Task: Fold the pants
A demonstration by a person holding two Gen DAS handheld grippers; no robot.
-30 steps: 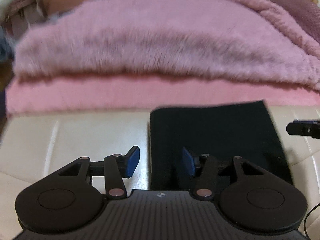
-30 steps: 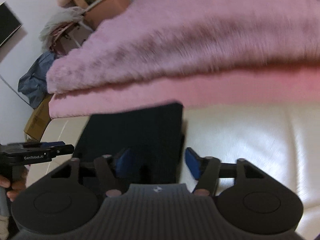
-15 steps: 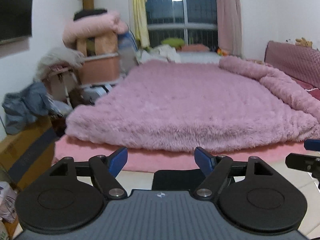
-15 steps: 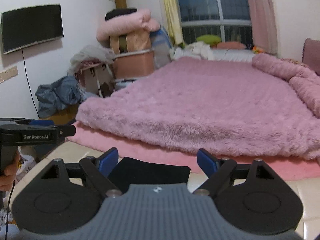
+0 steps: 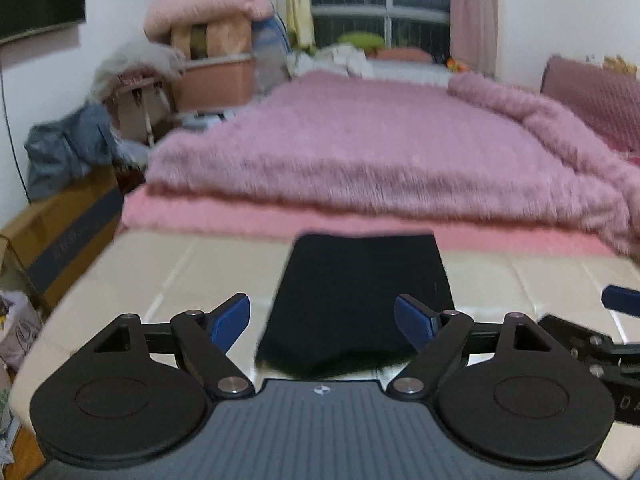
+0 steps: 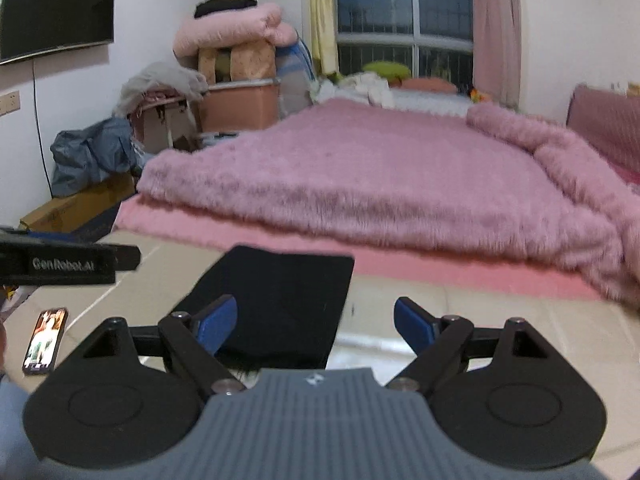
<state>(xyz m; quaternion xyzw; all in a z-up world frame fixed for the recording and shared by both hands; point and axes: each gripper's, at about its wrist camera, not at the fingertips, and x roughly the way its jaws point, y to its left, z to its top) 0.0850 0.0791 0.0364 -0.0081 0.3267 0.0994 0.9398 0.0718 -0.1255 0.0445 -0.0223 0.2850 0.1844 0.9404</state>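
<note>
The folded black pants (image 5: 362, 296) lie flat on the cream padded surface (image 5: 168, 280), just before the pink fluffy bed (image 5: 380, 152). The left claw (image 5: 322, 320) is opening, empty; the right claw (image 6: 314, 322) gapes wide, empty.

The left tongs (image 5: 322, 322) are opening, the blue pads (image 5: 230, 320) wide apart and tilted downward, with nothing pressed between them. The right tongs (image 6: 314, 322) stand spread wide too — their blue pads (image 6: 414, 324) touch nothing, and they also point downward at a slant. Each shows in the other's view: the right tongs poke in at the right edge of the left view, the left tongs reach in from the left edge of the right view — the two held side by side, apart
</note>
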